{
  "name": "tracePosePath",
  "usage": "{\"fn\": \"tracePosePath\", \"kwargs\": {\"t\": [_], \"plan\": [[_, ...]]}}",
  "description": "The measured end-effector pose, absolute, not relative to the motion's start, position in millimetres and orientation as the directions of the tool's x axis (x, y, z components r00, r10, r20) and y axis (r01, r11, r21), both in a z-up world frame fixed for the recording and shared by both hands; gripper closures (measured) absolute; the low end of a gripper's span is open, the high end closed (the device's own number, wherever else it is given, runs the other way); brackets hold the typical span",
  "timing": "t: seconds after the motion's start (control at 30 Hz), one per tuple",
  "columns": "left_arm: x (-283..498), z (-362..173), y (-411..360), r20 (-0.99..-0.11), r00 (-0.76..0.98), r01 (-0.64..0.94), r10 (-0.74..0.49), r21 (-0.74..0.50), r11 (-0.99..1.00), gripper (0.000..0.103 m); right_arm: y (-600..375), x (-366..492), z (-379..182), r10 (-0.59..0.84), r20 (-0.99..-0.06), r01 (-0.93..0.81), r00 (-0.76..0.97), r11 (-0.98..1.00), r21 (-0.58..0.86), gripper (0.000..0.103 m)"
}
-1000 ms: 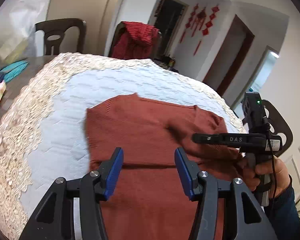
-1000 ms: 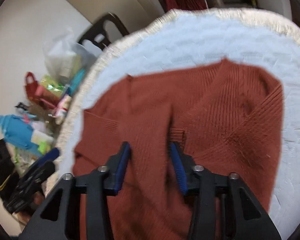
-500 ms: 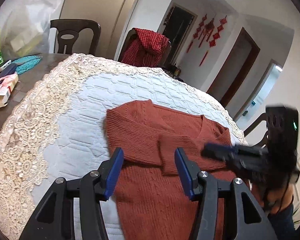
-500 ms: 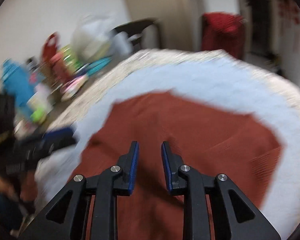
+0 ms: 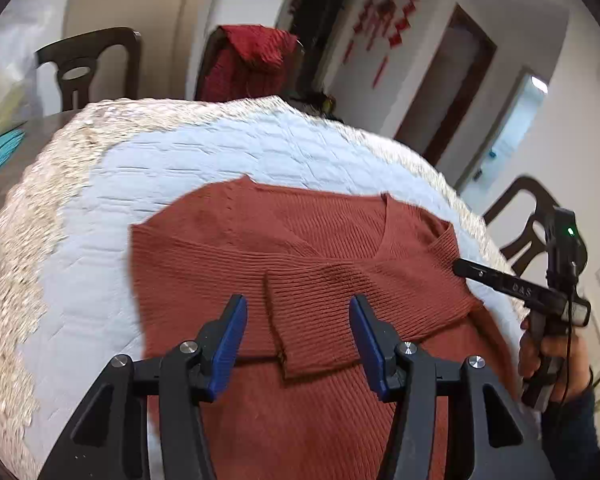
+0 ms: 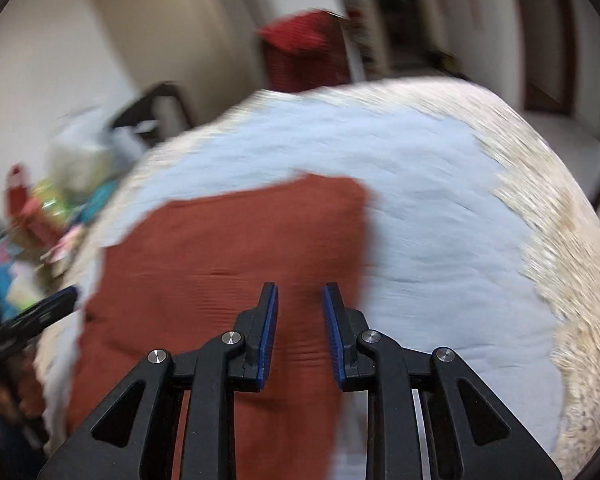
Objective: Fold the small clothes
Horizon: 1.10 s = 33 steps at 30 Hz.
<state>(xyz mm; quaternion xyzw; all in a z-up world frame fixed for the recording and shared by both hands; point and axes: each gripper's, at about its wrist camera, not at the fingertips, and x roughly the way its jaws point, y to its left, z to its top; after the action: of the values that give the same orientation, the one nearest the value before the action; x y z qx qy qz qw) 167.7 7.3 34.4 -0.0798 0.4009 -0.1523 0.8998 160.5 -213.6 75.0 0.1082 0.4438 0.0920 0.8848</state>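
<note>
Reading "DAS": right tool (image 5: 466, 269) side

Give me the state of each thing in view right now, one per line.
Rust sweater: flat on the quilted cover, sleeves folded across the chest, bottom not yet folded up.
Left tool: open, empty, above the sleeve cuff.
Right tool: open, empty, over the sweater's edge; its jaws have just been opening.
Quilted cover: spread flat.
</note>
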Motion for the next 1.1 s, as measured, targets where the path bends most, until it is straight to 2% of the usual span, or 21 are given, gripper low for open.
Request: {"fn": "tracePosePath", "kwargs": {"t": [0.07, 0.2, 0.27, 0.3, 0.33, 0.37, 0.4, 0.43, 0.6, 0.67, 0.73, 0.93, 0.97, 1.03, 1.07, 1.1], "plan": [[173.4, 30.9, -0.8, -0.709, 0.624, 0.225, -0.329, -0.241, 0.944, 0.047, -228.4, 166.7, 63.4, 0.241, -0.792, -0.012, 0.561, 0.959, 0.283, 0.079], [182.4, 23.3, -4.9, -0.728, 0.606, 0.217, -0.320, -0.235, 0.947, 0.047, -231.2, 162.3, 76.4, 0.288, -0.749, -0.032, 0.597, 0.941, 0.336, 0.078], [188.6, 17.8, -5.4, -0.740, 0.593, 0.207, -0.319, -0.243, 0.948, 0.047, -227.6, 163.9, 80.4, 0.301, -0.739, -0.050, 0.603, 0.939, 0.341, 0.058], [191.7, 14.9, -6.7, -0.745, 0.584, 0.207, -0.321, -0.245, 0.947, 0.047, -223.6, 166.1, 79.5, 0.301, -0.740, -0.057, 0.602, 0.940, 0.336, 0.052], [194.6, 11.9, -8.8, -0.752, 0.577, 0.205, -0.319, -0.244, 0.948, 0.047, -220.1, 171.3, 77.8, 0.297, -0.746, -0.061, 0.595, 0.943, 0.326, 0.052], [196.1, 10.5, -10.6, -0.755, 0.574, 0.205, -0.317, -0.242, 0.948, 0.047, -215.0, 177.8, 74.3, 0.292, -0.758, -0.068, 0.583, 0.947, 0.313, 0.053], [197.1, 9.9, -13.4, -0.755, 0.572, 0.211, -0.320, -0.242, 0.947, 0.047, -216.0, 182.3, 70.0, 0.288, -0.763, -0.068, 0.578, 0.950, 0.306, 0.078], [197.5, 10.7, -15.6, -0.753, 0.570, 0.220, -0.327, -0.244, 0.945, 0.047, -218.8, 184.5, 65.9, 0.280, -0.770, -0.060, 0.573, 0.952, 0.301, 0.098], [196.2, 14.1, -28.5, -0.738, 0.566, 0.272, -0.367, -0.253, 0.928, 0.047, -265.4, 186.8, 57.5, 0.256, -0.774, 0.042, 0.579, 0.939, 0.343, 0.094], [195.3, 12.6, -31.3, -0.737, 0.562, 0.280, -0.376, -0.258, 0.925, 0.047, -277.2, 182.8, 54.3, 0.296, -0.773, 0.055, 0.561, 0.918, 0.392, 0.086], [191.9, 13.1, -29.9, -0.729, 0.567, 0.277, -0.384, -0.270, 0.922, 0.047, -276.6, 174.8, 62.0, 0.267, -0.770, 0.060, 0.579, 0.929, 0.366, 0.077], [176.1, 21.9, -20.5, -0.686, 0.595, 0.285, -0.420, -0.308, 0.908, 0.047, -244.8, 137.7, 91.4, 0.332, -0.703, -0.104, 0.629, 0.932, 0.347, 0.078], [173.8, 22.2, -22.0, -0.683, 0.594, 0.295, -0.425, -0.306, 0.905, 0.047, -233.0, 131.3, 89.5, 0.336, -0.720, -0.144, 0.608, 0.938, 0.316, 0.078], [171.9, 18.9, -26.6, -0.692, 0.588, 0.310, -0.419, -0.285, 0.907, 0.047, -223.6, 127.4, 77.9, 0.299, -0.765, -0.162, 0.571, 0.954, 0.252, 0.090], [171.6, 13.4, -29.1, -0.709, 0.576, 0.314, -0.408, -0.269, 0.910, 0.047, -223.2, 127.3, 65.6, 0.237, -0.802, -0.144, 0.549, 0.971, 0.189, 0.093], [172.6, 8.0, -31.1, -0.726, 0.564, 0.309, -0.394, -0.257, 0.915, 0.048, -227.1, 127.2, 61.4, 0.238, -0.801, -0.139, 0.550, 0.971, 0.193, 0.094]]}}
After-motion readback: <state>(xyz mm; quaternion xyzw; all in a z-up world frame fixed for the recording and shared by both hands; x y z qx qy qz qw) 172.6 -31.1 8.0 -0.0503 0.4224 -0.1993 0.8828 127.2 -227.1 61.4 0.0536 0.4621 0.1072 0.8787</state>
